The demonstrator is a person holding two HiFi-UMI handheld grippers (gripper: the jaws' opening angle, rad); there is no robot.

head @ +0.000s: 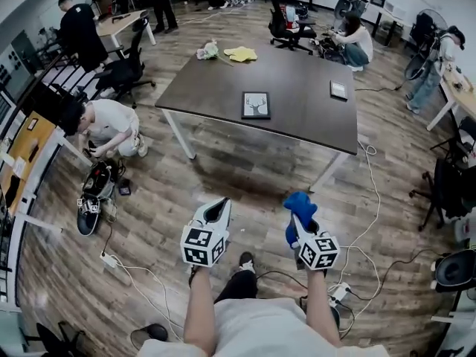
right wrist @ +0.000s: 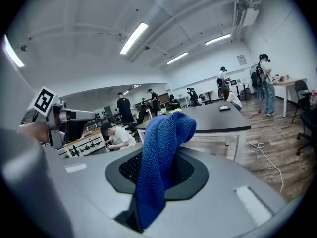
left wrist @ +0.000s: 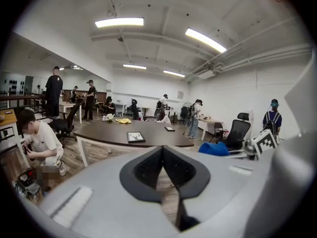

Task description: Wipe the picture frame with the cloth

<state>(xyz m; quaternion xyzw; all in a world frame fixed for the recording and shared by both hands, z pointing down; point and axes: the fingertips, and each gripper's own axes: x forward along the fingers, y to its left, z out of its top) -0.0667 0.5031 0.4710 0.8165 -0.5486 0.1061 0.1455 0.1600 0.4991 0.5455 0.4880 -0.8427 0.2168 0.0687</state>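
**Standing short of the table, cloth in my right tongs**

My left gripper (head: 220,204) has its jaws together on nothing. My right gripper (head: 303,222) is clamped on the blue cloth (head: 299,201), which flops over its tips. Both hang over bare floor (head: 245,173), well apart from the near edge of the table (head: 297,114). The frame (head: 256,105) lies flat near the table's middle, a little back from that near edge, with dark top free all round it. A smaller frame (head: 339,89) sits toward the table's right edge and rags (head: 240,53) lie at its far edge. A person (head: 108,125) crouches left of the table, and a cable (head: 374,199) trails by its near right leg.
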